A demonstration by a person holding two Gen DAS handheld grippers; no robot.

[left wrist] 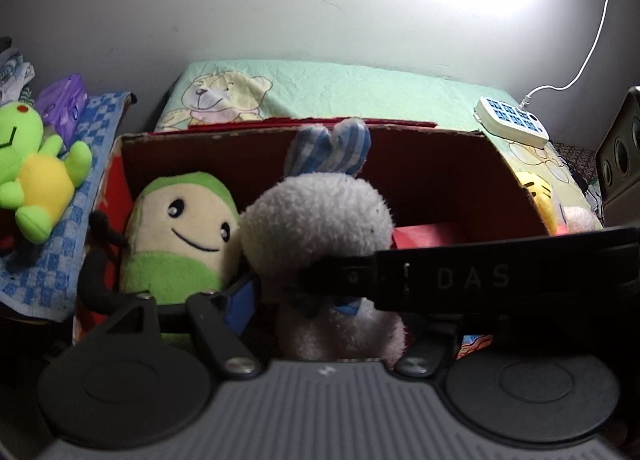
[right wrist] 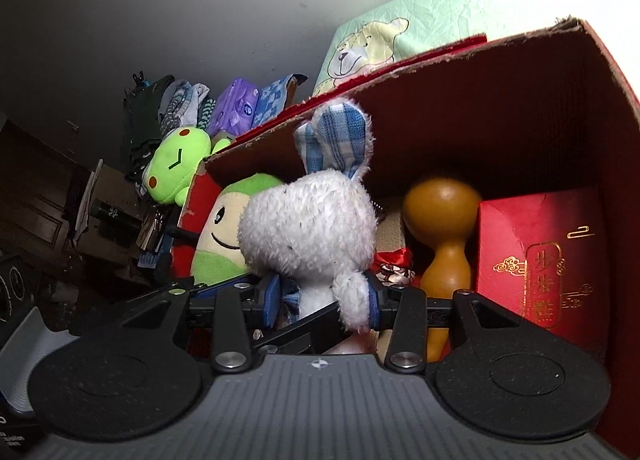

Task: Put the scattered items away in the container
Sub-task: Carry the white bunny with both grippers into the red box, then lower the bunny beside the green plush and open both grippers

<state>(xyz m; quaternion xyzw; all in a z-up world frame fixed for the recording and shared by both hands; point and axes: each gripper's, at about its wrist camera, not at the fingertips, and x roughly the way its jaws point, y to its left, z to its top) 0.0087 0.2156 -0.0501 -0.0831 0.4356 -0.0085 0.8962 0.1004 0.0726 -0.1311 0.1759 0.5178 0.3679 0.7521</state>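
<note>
A red cardboard box stands open in front of me. Inside it a white plush rabbit with blue checked ears sits next to a green and cream smiling plush. My right gripper is shut on the white rabbit's body, low in the box. My left gripper reaches into the box beside the rabbit; its left finger shows, and the right gripper's black body crosses in front of the rest. A bright green frog plush lies outside the box to the left.
In the box are also a brown wooden gourd shape and a red gift box with gold print. A teddy-print green sheet lies behind. A white power strip, a yellow plush and a blue checked towel lie around.
</note>
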